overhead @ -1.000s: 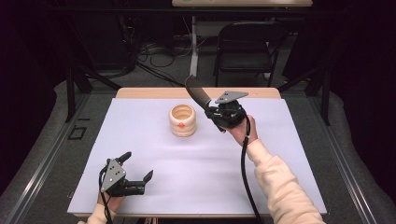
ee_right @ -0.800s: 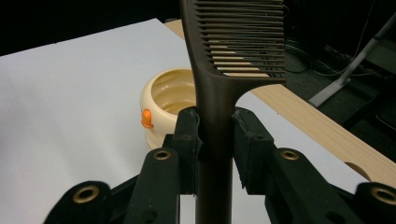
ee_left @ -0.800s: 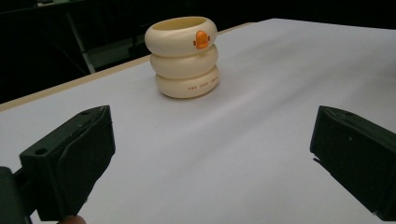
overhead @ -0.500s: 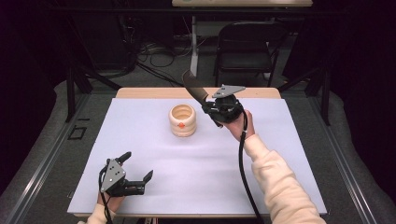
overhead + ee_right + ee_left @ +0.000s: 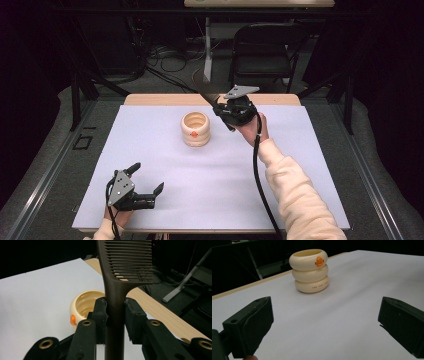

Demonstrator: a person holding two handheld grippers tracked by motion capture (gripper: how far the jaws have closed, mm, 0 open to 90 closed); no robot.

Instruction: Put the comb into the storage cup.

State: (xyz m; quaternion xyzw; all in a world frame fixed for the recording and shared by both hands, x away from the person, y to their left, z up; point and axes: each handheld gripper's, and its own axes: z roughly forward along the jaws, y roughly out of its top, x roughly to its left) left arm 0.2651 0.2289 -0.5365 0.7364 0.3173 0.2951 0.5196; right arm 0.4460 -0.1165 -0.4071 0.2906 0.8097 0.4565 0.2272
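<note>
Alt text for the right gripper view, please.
The right gripper has its two black jaws shut on the handle of a dark brown plastic comb, teeth end up. Behind it, a cream ribbed cup with an orange mark stands on the white table.

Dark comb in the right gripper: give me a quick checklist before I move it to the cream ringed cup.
1. Grip: right gripper is shut on the dark plastic comb's handle, teeth end up: ok.
2. Target: cream ringed cup with orange duck bill stands upright, mouth open: ok.
3. Cup contents: interior looks empty in the right gripper view: ok.
4. Path: bare white table cover between comb and cup: ok.
5. Left gripper is open, near the front edge, well away from the cup: ok.
6. Handle length below the jaws: cannot tell.
</note>
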